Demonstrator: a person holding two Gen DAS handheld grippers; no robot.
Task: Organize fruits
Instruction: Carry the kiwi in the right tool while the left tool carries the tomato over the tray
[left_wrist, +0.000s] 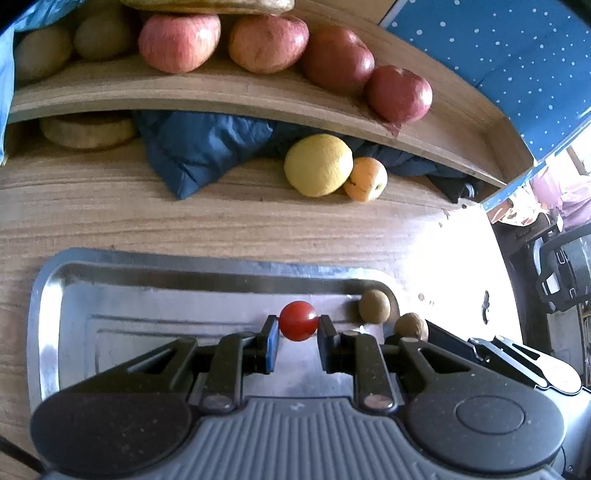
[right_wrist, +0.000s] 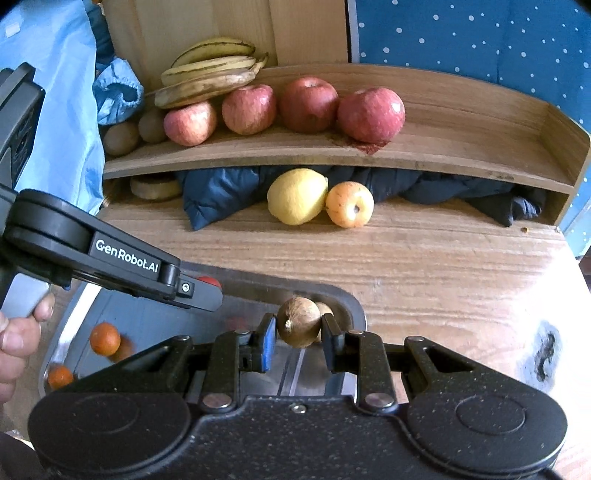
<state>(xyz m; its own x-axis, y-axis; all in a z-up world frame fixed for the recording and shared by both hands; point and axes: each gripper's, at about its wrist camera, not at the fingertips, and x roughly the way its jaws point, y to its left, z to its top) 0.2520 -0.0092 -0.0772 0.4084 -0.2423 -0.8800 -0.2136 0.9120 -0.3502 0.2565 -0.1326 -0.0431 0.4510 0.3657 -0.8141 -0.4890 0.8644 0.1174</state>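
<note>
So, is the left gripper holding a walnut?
No, the left gripper is shut on a red tomato; the walnut is in the right gripper.

Open worktop (right_wrist: 424, 258) between metal tray (left_wrist: 147, 266) and shelf (right_wrist: 406, 155). Blocked beneath the shelf by dark jacket (right_wrist: 221, 192), yellow fruit (right_wrist: 296, 195) and orange fruit (right_wrist: 349, 204) (touching). Upper ledge crowded leftward with apples (right_wrist: 306, 105) and bananas (right_wrist: 210, 70), bare at right.

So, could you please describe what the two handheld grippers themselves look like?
Both are matte black with rounded pivot housings and linkage bars. The left gripper has a ribbed grey base, the right gripper a speckled black one. Each shows one blue pad; the left's side reads GenRobot.AI in white.
</note>
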